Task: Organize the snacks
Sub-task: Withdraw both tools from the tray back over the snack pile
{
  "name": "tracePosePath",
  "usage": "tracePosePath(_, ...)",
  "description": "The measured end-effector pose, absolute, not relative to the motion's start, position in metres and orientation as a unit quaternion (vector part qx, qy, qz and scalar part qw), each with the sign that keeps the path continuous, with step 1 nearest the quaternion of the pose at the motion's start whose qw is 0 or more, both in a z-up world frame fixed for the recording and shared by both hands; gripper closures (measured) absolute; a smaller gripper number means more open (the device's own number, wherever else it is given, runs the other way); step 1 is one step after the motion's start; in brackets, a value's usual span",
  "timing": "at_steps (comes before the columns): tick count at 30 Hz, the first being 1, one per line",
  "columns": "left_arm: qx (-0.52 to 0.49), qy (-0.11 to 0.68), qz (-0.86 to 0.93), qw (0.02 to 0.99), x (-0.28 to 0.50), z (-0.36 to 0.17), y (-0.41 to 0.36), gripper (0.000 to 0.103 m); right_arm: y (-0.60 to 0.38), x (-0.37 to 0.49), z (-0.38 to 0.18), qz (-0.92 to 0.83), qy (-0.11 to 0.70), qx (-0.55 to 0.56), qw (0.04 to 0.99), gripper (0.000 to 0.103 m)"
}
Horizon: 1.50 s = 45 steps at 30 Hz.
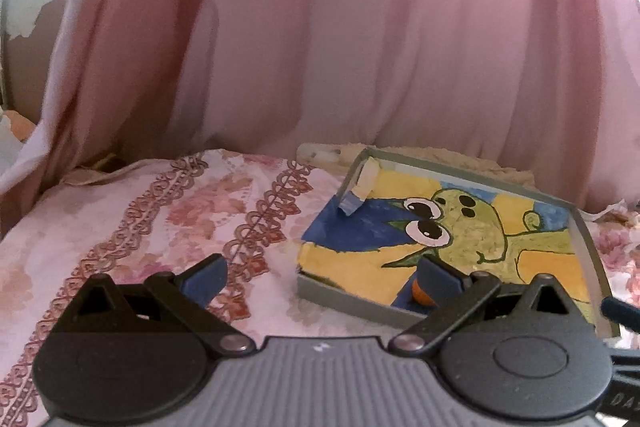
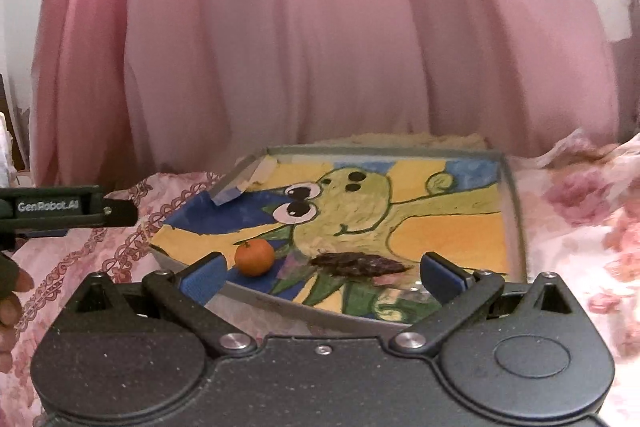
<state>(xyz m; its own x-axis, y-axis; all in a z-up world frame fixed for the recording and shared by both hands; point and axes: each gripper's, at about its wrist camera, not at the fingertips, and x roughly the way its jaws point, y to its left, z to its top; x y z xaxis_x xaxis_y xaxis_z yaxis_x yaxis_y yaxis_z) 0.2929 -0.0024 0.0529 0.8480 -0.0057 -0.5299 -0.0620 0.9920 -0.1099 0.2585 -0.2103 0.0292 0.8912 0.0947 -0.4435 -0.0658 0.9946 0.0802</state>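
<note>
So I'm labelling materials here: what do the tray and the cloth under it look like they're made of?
The tray looks like rigid grey plastic or painted board, matte, with thin straight walls; its floor carries a hand-painted cartoon with visible brushwork. The cloth looks like soft woven cotton, printed with pink flowers and creased.

Tray (image 2: 514,211): grey rim, smooth, looks plastic; floor covered by a matt painted picture with visible brush texture. Mandarin (image 2: 255,257): slightly glossy, dimpled peel. Dark snack (image 2: 354,264): shiny, wrinkled surface. Bedsheet (image 1: 160,227): soft printed floral cloth, matt. Curtain (image 1: 320,27): thin pink fabric, faint sheen. Right gripper (image 2: 322,273): matt black plastic body, metal rivets, ribbed blue pads on the jaws.
</note>
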Motion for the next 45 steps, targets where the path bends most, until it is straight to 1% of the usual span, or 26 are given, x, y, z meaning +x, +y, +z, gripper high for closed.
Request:
tracePosePath(7, -0.065, 0.256, 0.010, 0.965, 0.249, 0.065, 0.004, 0.001, -0.211, 0.206, 0.053, 0.030, 0.186, 0.037, 0.981, 0.001)
tracePosePath(13, -0.077, 0.241, 0.001, 0.967, 0.213, 0.074, 0.007, 0.000, -0.213, 0.166, 0.067, 0.018, 0.168, 0.042, 0.985, 0.001)
tracePosePath(17, -0.093, 0.234, 0.008, 0.968, 0.189, 0.070, 0.008, 0.000, -0.216, 0.140, 0.068, 0.000, 0.173, 0.032, 0.984, 0.001)
tracePosePath(30, -0.086, 0.263, 0.002, 0.961, 0.133, 0.031, 0.010, 0.000, -0.206, 0.065, 0.048, -0.037, 0.198, -0.020, 0.979, 0.001)
tracePosePath(36, -0.066, 0.272, -0.011, 0.960, 0.107, 0.017, 0.009, 0.000, -0.199, 0.041, 0.042, -0.047, 0.208, -0.030, 0.977, 0.001)
tracePosePath(40, -0.061, 0.286, -0.018, 0.956, 0.090, 0.012, 0.007, 0.000, -0.198, 0.027, 0.035, -0.051, 0.227, -0.024, 0.972, 0.001)
tracePosePath(45, -0.029, 0.296, -0.019, 0.955, 0.072, 0.007, -0.001, 0.000, -0.196, 0.019, 0.025, -0.053, 0.259, -0.016, 0.964, 0.001)
